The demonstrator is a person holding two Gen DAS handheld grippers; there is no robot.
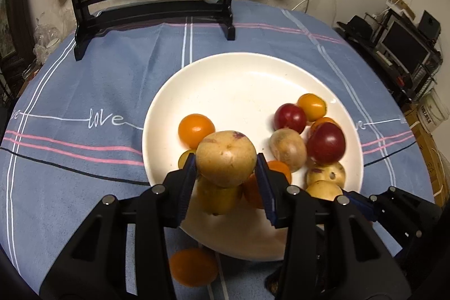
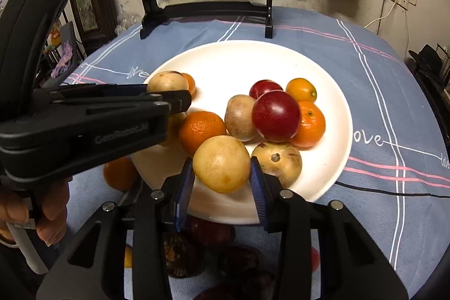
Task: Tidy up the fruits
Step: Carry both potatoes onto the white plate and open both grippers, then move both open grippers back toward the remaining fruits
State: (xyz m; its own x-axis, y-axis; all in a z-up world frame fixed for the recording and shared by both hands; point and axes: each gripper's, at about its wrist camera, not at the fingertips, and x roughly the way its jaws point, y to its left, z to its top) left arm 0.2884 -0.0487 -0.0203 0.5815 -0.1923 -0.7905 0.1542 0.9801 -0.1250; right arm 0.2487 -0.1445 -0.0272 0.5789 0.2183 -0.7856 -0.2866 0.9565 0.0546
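A white plate [image 1: 225,61] [image 2: 253,45] on the blue cloth holds oranges [image 2: 201,130], red plums [image 2: 275,115] and tan round fruits [image 2: 240,117]. My left gripper [image 1: 226,169] is shut on a tan fruit [image 1: 226,158] above the plate's near left part. The right wrist view shows that same fruit [image 2: 168,82] from the side. My right gripper [image 2: 222,173] is shut on a yellow-tan fruit [image 2: 222,163] over the plate's near edge, both blue pads against its sides. In the left wrist view the right gripper shows only as a black body at the lower right.
A black stand [image 1: 152,7] [image 2: 205,7] with a round picture rises behind the plate. One orange [image 1: 194,267] [image 2: 119,173] lies on the cloth by the plate's near left rim. Several dark fruits [image 2: 182,255] lie in front of the plate. A hand [image 2: 47,210] grips the left tool.
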